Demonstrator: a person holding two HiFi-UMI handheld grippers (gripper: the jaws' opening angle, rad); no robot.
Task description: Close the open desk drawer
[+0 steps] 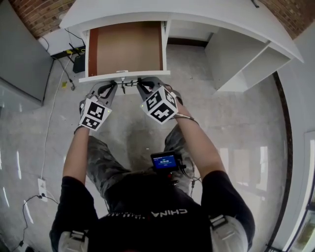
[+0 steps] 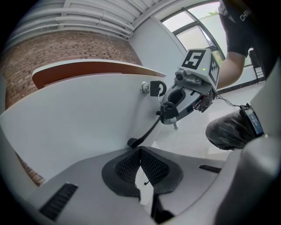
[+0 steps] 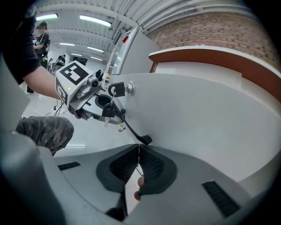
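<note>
At the drawer front [image 1: 123,75], left hand-held gripper [image 1: 111,84] and right hand-held gripper [image 1: 141,82] rest level, jaws together, empty; closure judged straight ahead.

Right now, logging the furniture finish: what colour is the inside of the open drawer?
Reddish brown inside, with a white frame; the drawer shows best in the head view.

The desk top [image 1: 206,12] hides the rear of the drawer [image 1: 128,49].

Drawer [image 1: 127,47] — matt wood-look bottom, smooth white front, glossy floor [image 1: 236,133], rough brick wall [image 1: 37,15]
</note>
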